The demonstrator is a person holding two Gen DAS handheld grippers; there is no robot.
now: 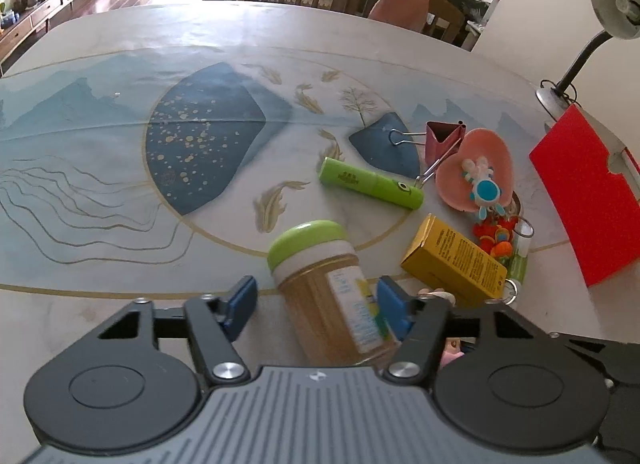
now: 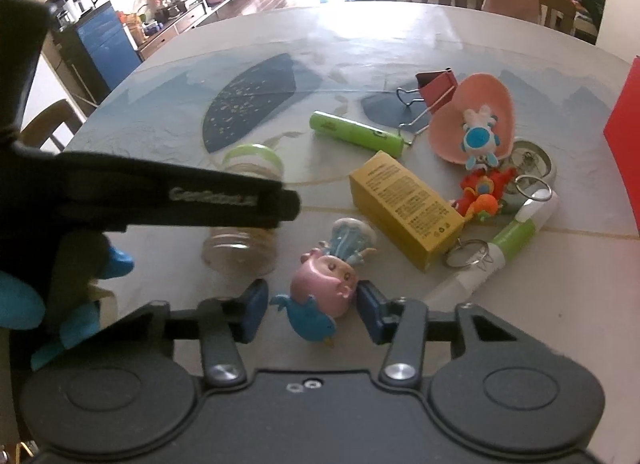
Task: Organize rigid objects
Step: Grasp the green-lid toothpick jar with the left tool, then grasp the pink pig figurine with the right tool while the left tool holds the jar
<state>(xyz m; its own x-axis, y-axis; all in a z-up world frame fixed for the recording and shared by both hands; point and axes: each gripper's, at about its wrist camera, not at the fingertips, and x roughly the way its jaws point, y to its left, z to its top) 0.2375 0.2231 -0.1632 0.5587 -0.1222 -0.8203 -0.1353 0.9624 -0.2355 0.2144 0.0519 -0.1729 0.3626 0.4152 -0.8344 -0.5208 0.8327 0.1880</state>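
Observation:
A clear jar [image 1: 320,296] with a green lid lies on its side on the table between the fingers of my left gripper [image 1: 318,306]. Its right pad [image 1: 394,312] touches the jar; a gap shows at the left pad [image 1: 242,304], so it is open. In the right wrist view the same jar [image 2: 244,240] lies under the left gripper's black body [image 2: 160,200]. A pink figurine with a blue bird [image 2: 324,292] lies between the fingers of my right gripper [image 2: 314,312], which is open, its right pad close against the figurine.
To the right lie a green tube [image 1: 370,184], a yellow box [image 1: 452,260], a pink heart dish [image 1: 492,152] with a toy, a binder clip [image 1: 440,136], keyrings and a white-green tube [image 2: 508,240]. A red folder [image 1: 580,192] and lamp [image 1: 580,60] stand at the right edge.

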